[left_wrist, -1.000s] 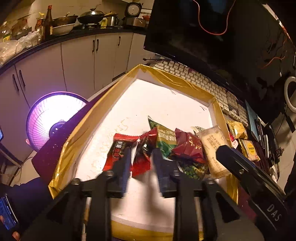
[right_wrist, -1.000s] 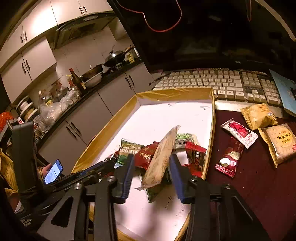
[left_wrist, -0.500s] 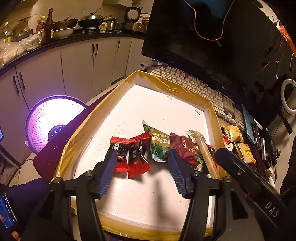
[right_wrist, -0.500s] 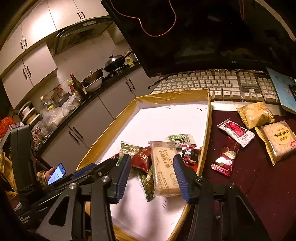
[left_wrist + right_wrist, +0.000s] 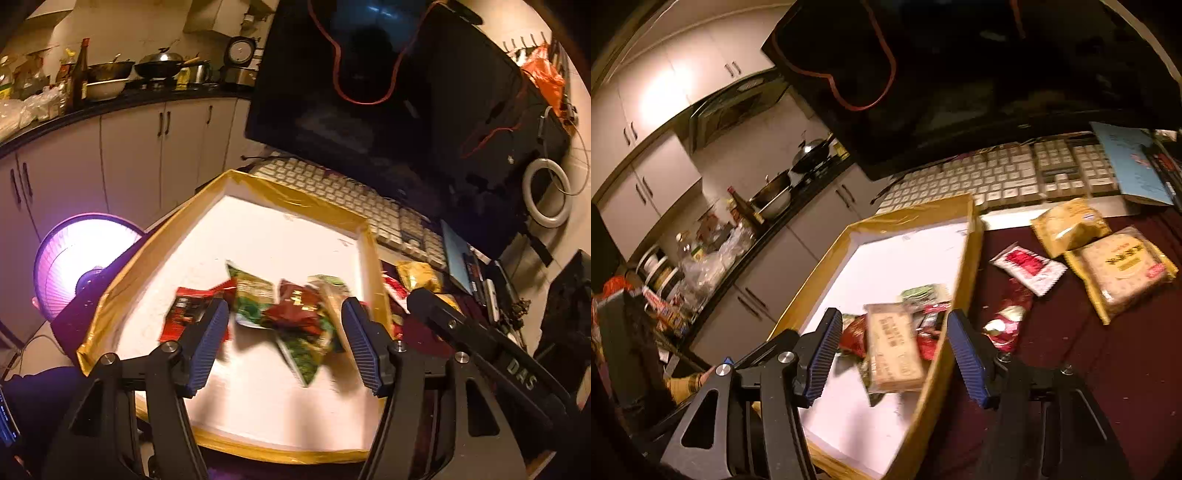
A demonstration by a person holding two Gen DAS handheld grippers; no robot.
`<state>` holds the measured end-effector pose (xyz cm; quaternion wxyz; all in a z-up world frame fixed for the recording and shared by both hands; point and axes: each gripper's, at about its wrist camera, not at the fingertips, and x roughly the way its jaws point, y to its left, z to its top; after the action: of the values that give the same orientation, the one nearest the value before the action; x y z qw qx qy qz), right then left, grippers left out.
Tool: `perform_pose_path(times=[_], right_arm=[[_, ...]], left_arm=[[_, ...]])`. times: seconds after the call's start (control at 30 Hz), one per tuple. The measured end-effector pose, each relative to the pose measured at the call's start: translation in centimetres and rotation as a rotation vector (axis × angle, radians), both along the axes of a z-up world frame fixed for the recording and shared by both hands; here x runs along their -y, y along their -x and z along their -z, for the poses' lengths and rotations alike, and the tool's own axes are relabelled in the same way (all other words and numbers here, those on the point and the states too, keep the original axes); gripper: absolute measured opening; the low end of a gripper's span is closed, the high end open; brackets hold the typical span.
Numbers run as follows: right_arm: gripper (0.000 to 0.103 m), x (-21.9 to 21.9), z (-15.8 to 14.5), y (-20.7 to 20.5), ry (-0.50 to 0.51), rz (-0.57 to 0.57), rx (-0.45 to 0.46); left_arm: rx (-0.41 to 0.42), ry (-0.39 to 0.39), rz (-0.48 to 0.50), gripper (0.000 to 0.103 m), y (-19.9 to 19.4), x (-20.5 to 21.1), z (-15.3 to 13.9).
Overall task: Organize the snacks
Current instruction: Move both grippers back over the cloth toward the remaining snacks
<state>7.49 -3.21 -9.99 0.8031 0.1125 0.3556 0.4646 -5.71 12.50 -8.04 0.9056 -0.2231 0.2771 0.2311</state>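
A white tray with a gold rim holds several snack packets: red ones, a green one, a dark red one. My left gripper is open and empty above them. In the right wrist view the tray rim shows, with a beige cracker pack lying on the pile. My right gripper is open and empty above it. Outside the tray on the maroon table lie a red-white packet, a dark red packet and two yellow packs.
A keyboard and a dark monitor stand behind the tray. A blue booklet lies at the far right. A glowing purple heater is left of the table. Kitchen cabinets and pots fill the background.
Both grippers opened: the left let go of a red packet, the right dropped the beige cracker pack flat onto the pile. Both have pulled back and up.
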Motion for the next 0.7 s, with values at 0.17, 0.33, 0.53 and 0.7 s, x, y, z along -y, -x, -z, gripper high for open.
perform_pose_path(times=[0.17,0.33,0.53,0.7], right_arm=[[0.062,2.4,-0.1,-1.4,-0.011,0.063,-0.013],[0.062,5.1,0.4,-2.9,-0.005,0.133,-0.030],[0.062,8.0,1.7,-4.5,0.015,0.206,-0.060],[0.062,9.3,2.8,-5.5,0.027,0.236,-0.089]], left_arm=[[0.006,-0.017,0.040,0.063,-0.6,1.6,-0.5],[-0.002,-0.025,0.066,0.063,-1.1,2.9,-0.7],[-0.007,0.003,0.127,0.063,-1.8,4.4,-0.4],[-0.029,0.029,0.185,0.063,-2.9,6.1,0.1]])
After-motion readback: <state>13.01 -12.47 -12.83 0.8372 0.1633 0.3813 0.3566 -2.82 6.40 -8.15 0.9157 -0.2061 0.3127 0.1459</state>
